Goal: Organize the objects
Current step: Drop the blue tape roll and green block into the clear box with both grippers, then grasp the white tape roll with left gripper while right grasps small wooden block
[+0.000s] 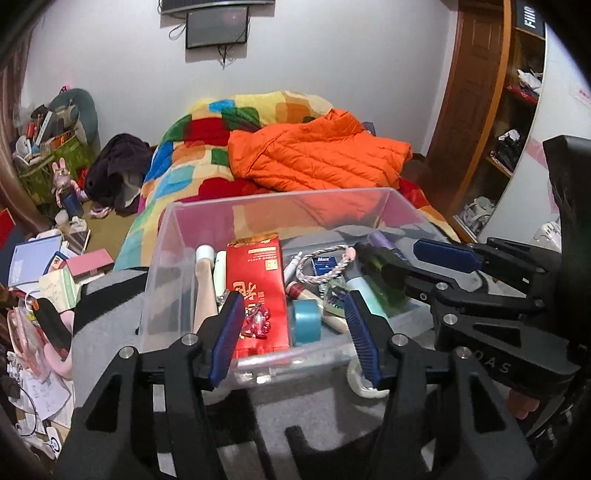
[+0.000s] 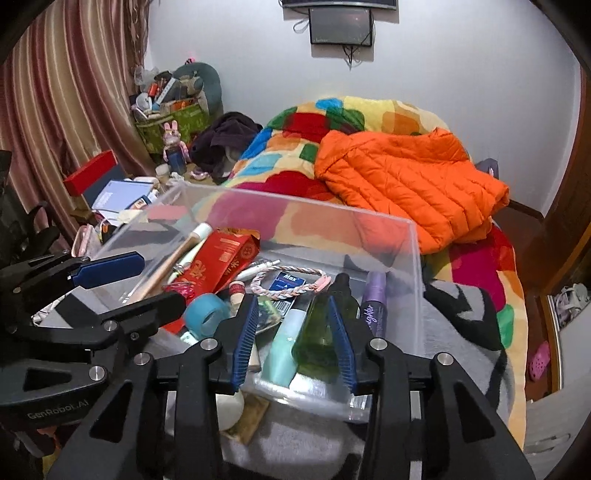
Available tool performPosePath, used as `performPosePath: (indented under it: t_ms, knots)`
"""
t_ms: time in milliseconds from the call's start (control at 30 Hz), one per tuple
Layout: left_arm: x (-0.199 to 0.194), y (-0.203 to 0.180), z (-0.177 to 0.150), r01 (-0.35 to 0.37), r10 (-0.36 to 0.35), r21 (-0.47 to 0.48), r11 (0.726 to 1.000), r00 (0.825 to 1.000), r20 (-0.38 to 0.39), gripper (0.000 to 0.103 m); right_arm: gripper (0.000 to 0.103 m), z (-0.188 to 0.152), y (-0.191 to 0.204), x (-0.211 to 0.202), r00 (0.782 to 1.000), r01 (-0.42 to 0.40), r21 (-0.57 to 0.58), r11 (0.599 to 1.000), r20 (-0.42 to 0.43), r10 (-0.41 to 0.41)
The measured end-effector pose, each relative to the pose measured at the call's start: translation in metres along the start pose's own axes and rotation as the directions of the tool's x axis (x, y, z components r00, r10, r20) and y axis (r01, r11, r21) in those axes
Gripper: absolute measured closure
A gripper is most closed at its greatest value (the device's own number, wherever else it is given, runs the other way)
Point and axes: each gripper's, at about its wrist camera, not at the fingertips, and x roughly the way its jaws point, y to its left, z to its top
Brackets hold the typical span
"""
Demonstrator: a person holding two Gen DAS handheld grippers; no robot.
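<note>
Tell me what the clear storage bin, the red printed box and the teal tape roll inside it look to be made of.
Clear storage bin: glossy transparent plastic; the blanket shows through its walls.
Red printed box: apparently coated cardboard with gold print and folded edges.
Teal tape roll: smooth matte band, probably plastic or fabric tape; unclear.

White wall [image 2: 461,66], striped curtain [image 2: 66,110], bed under patchwork blanket [image 1: 207,147].

Left wrist view close above the clear box [image 1: 177,258], looking toward the bed at 12 o'clock, right wrist view just as close, a bit more from the right, both share the box, orange jacket [image 2: 410,184], wall screen [image 1: 217,26]
</note>
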Motion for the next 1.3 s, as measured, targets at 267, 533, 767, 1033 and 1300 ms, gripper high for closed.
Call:
performPosePath:
  t_ms: [267,533,767,1033,1300]
  knots:
    - [-0.025,-0.012,-0.013,0.035,-0.035,0.020,0.999,0.999,0.030,0.040,0.065,-0.013,-0.004,-0.033,0.999,-0.008,0.000,1.000,0.039,0.008]
    - [-0.011,-0.031,-0.048,0.093,-0.091,0.026,0.995,0.993,-0.075,0.040,0.058,-0.041,-0.014,-0.055,0.999,0.019,0.010,1.000,0.042,-0.019]
    - [0.014,-0.047,-0.050,0.159,-0.156,0.009,0.987,0.979,-0.131,0.040,0.056,-0.063,-0.024,-0.054,1.000,0.008,0.027,1.000,-0.010,-0.008]
    - [0.018,-0.044,-0.054,0.162,-0.162,-0.011,0.987,0.978,-0.128,0.066,0.054,-0.078,-0.010,-0.041,0.998,-0.018,-0.016,1.000,-0.063,0.017]
    - [-0.002,-0.017,-0.062,0.110,-0.113,-0.040,0.993,0.989,-0.095,0.066,0.054,-0.078,0.014,-0.014,0.990,-0.069,-0.056,0.996,-0.130,0.061]
